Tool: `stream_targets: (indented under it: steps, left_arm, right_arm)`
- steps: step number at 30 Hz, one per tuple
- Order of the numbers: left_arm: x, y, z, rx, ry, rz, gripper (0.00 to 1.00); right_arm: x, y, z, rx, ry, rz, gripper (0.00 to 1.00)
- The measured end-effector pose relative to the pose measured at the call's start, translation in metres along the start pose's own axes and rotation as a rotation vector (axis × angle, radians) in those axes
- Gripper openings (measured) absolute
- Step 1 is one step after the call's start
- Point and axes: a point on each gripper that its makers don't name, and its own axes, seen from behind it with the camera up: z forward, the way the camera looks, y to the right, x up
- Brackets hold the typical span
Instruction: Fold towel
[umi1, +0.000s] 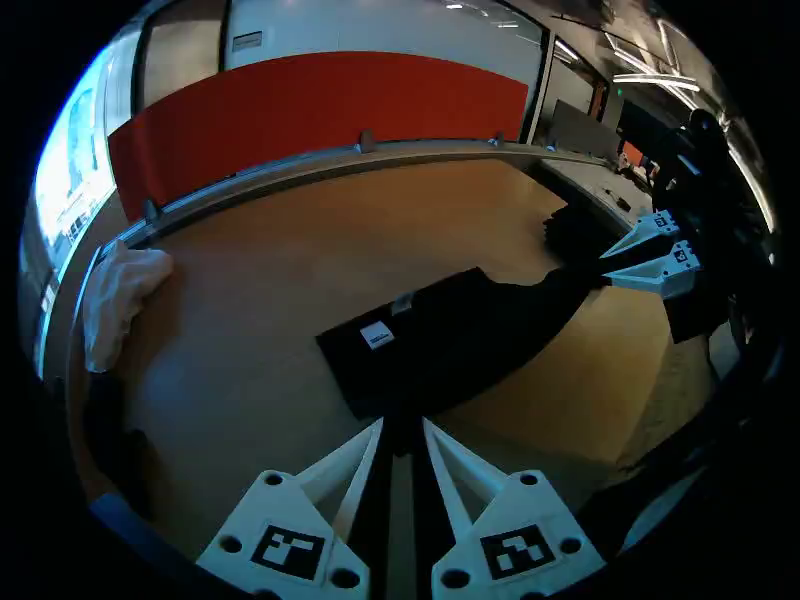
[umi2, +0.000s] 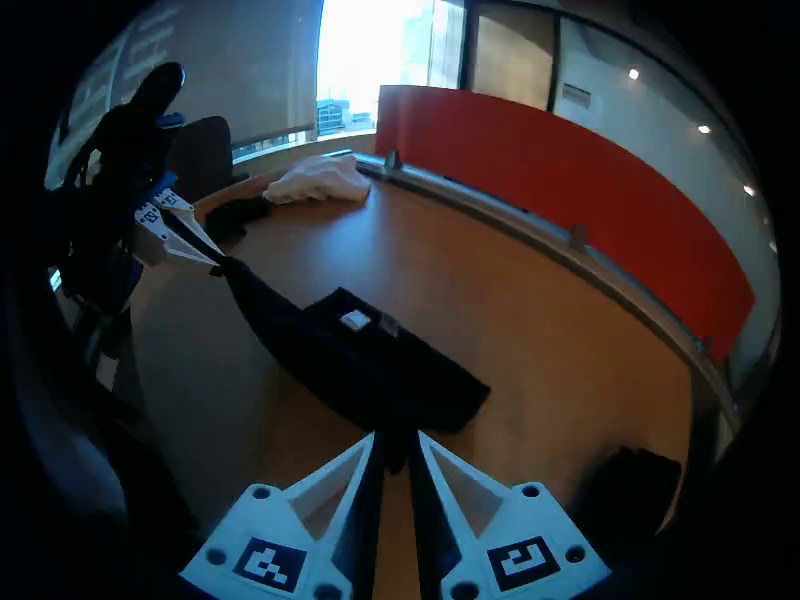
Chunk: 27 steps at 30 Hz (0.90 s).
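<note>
Wood tabletop (umi1: 300, 250) carries a black towel (umi1: 450, 340) stretched across its middle. White cloth (umi1: 115, 295) lies crumpled at the tabletop's edge near the window. Left gripper (umi1: 402, 425) and right gripper (umi2: 397, 438) face each other from opposite towel ends, fingers drawn narrow, each pinching an end.

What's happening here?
A person holds a tool in each hand, working a black towel on the wooden table. The left tool and right tool each pinch one end of it, raised, while its middle lies on the table. A white cloth lies bunched near the table's edge.
</note>
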Motion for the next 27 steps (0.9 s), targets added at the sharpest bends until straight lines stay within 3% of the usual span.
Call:
stream_targets:
  steps: [15,27]
  left_arm:
    - [0.003,0.001,-0.004,-0.007,-0.004,0.001,0.12]
    - [-0.005,-0.005,0.015,-0.002,-0.023,-0.006,0.12]
  right_arm:
    - [0.001,-0.002,-0.004,0.014,-0.009,-0.012,0.16]
    - [-0.012,-0.001,0.011,0.030,-0.045,0.004,0.16]
